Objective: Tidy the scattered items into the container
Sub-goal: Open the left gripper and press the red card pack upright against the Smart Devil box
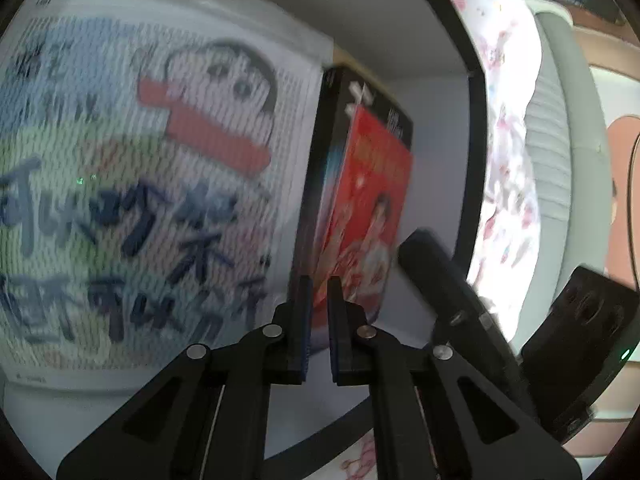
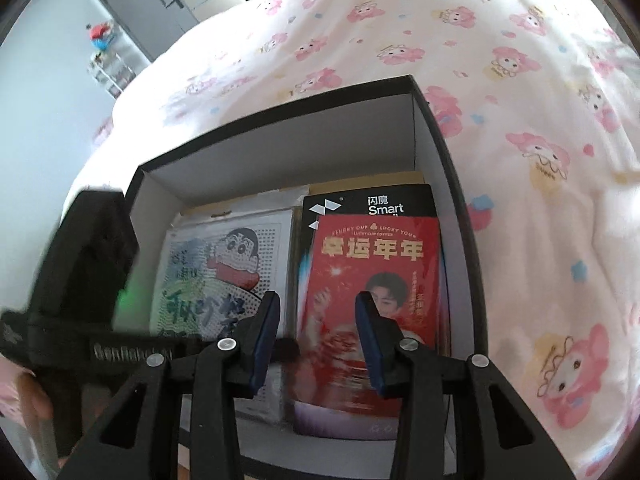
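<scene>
**Inspector:** Container located on the bed, a rigid black box with white inner walls, square-cornered, sitting on pink cartoon-print bedding that looks soft and rumpled. Report contents, left to right.

**Assistant:** Against the left wall lies a flat white packet with a dotted, bead-like cartoon picture, glossy as if sleeved in plastic. Just beside it on the right is a red printed card, smooth and stiff-looking, lying on a black box with white lettering. Brown cardboard shows beneath them.

**Inspector:** Tools?

**Assistant:** Left tool is inside the container, jaws drawn nearly together with nothing visibly pinched; it points at the seam between packet and red card. Right tool hovers above the near end of the red card, jaws at a middling gap, pads apart from the card; I cannot confirm any contact. Motion blur obscures the card's lower edge.

**Inspector:** Step in hand?

**Assistant:** Judged as late: items are already inside, and the work appears to be settling them flat. No scattered item shows on the bed in either view.

**Inspector:** Next move?

**Assistant:** Probably nudging the card square. It calls for light pressure, since thin card may buckle or slide.
</scene>
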`<state>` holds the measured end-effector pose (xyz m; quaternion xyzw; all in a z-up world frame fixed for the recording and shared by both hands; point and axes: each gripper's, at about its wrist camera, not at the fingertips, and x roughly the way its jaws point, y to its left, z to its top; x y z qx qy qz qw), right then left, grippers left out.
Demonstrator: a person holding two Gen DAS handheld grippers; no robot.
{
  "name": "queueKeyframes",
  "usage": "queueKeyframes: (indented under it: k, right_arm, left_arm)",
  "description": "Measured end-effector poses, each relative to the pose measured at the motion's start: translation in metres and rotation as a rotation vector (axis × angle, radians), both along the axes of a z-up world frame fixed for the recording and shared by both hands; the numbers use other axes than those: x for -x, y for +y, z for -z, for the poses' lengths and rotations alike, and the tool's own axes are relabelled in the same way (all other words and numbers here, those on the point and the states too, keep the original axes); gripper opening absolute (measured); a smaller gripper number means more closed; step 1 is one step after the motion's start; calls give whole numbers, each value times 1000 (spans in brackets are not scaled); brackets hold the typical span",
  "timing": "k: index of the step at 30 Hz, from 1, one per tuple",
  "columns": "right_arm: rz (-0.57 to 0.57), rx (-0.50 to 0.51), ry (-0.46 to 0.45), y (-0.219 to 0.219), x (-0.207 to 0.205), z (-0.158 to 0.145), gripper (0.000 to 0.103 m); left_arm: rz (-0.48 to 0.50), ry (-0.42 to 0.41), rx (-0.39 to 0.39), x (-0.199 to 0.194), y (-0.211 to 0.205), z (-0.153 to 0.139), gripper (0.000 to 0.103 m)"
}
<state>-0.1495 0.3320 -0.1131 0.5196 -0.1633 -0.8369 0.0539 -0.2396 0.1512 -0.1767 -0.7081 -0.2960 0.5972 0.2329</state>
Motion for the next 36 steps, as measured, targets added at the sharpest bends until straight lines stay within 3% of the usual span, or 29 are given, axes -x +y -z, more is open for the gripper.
queueKeyframes:
  k: [6,11,19,26,30,36]
  right_arm:
    - [29,-2,26,3,-5,-8,35]
    - [58,-96,6,0,-2,-7,35]
    - [59,-111,34,3,5,-10,36]
    - [73,-95,30,23,20,-10,36]
    - [55,-140,39,14,18,-8,36]
    - [76,-86,28,20,6,-9,36]
  left_arm:
    - [-41,90,27,9,-10,-22,4]
    - [-84,180,64,43,-7,-40,4]
    - [-5,253,102,99,39,-40,4]
    - [43,220,123,94,72,-21,4]
    - [50,170,83,88,76,-12,4]
    - [120,162,61,62,83,-14,5]
